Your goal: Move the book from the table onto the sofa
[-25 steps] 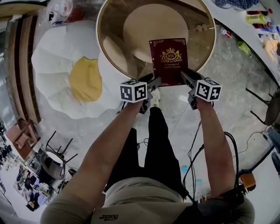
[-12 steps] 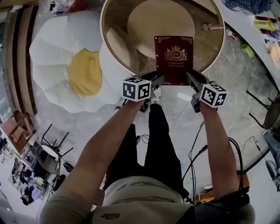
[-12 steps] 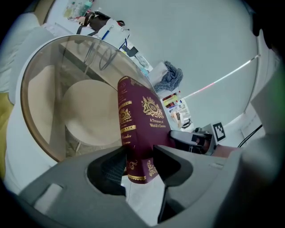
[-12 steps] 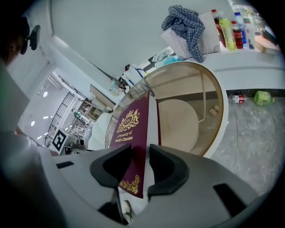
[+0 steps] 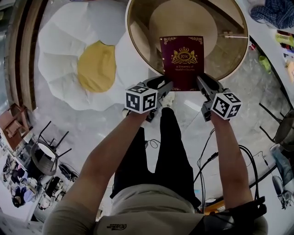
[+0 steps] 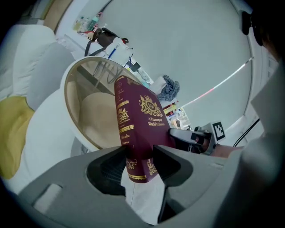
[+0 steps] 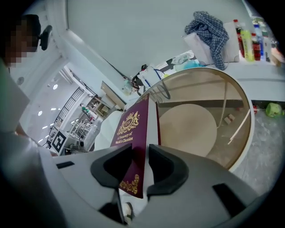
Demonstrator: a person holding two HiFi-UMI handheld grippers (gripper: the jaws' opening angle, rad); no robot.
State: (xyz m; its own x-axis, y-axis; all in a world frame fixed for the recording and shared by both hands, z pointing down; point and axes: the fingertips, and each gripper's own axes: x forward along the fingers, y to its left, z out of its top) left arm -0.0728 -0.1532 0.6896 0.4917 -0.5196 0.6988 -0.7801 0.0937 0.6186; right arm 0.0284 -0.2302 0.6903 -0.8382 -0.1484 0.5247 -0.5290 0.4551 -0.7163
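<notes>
Book point(image 5: 182, 62) was at upper centre of the head view, maroon cover with gold crest facing up, over the near rim of the round glass table point(image 5: 138, 41). It was carried by its two near corners, one gripper per corner. Couldn't tell whether its far edge touched the glass.

Left gripper point(image 5: 163, 84): jaws narrow, clamped on the spine-side near corner. Its own view showed both pads against the book, which tilted up out of the jaws.

Right gripper point(image 5: 202, 83): jaws closing with the opposite near corner between them, both pads against the covers.

The marker cubes sat just below the book, left cube point(image 5: 141, 98) and right cube point(image 5: 226, 104), level with each other.

Sofa point(image 5: 59, 50), white and egg-shaped with a yellow cushion point(image 5: 95, 66) in the middle, was at upper left, just beside the table's left rim. The book was well apart from it.

The person's black trousers point(image 5: 172, 147) ran down mid-frame, with cables point(image 5: 204, 160) on the floor to their right. A checked cloth point(image 5: 275, 11) lay on the counter at upper right.
</notes>
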